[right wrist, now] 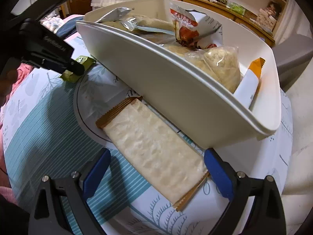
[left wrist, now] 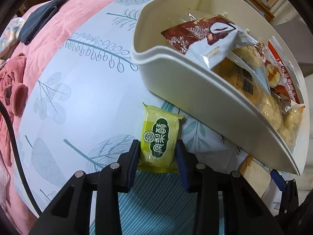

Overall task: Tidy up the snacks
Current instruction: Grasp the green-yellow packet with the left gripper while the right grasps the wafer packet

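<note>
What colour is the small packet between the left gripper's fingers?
Yellow-green packet with a dark green label; clearest in the left wrist view.

Left claw (left wrist: 158,154) seemingly clamped around green snack packet (left wrist: 159,137), beside white bin (left wrist: 187,86) of snacks.

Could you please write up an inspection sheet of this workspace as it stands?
Surface: leaf-print sheet over a bed.
Job's things: green snack packet and long pale wafer packet lying outside the white bin, which holds several snacks.
Clutter: pink blanket, dark cloth.
Grippers: left tool pads against the green packet; right tool open, straddling the wafer packet.
Cables: black cable at the bed's edge.
Surroundings: wooden shelves.
</note>
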Demonstrator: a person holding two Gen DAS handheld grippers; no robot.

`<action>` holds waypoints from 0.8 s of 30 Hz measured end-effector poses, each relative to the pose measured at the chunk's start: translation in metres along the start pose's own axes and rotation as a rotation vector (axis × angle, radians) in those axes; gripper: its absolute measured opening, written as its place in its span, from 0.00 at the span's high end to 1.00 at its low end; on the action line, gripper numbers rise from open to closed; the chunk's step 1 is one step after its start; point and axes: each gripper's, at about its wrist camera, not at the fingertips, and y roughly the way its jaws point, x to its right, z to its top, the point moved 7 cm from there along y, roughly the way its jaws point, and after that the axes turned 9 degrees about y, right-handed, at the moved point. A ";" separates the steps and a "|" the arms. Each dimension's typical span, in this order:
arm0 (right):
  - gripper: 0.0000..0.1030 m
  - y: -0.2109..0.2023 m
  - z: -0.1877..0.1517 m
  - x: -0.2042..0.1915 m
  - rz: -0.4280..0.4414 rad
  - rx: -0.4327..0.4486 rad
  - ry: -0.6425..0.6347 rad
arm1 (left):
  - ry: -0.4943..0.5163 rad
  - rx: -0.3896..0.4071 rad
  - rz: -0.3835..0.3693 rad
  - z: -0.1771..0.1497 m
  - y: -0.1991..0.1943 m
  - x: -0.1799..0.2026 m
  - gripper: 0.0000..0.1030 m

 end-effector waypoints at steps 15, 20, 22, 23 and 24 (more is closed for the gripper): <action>0.33 -0.001 0.000 -0.008 -0.006 -0.093 0.093 | -0.030 -0.013 -0.040 -0.017 -0.010 -0.029 0.66; 0.38 -0.003 0.000 -0.018 -0.009 -0.129 0.179 | -0.023 -0.022 -0.052 -0.018 -0.016 -0.041 0.66; 0.39 -0.005 -0.001 -0.023 0.013 -0.152 0.240 | -0.019 -0.029 -0.062 -0.021 -0.021 -0.046 0.66; 0.39 -0.008 -0.002 -0.023 0.029 -0.162 0.278 | -0.018 -0.030 -0.066 -0.020 -0.022 -0.046 0.66; 0.39 -0.009 -0.003 -0.026 0.056 -0.169 0.331 | -0.014 -0.034 -0.073 -0.020 -0.025 -0.049 0.66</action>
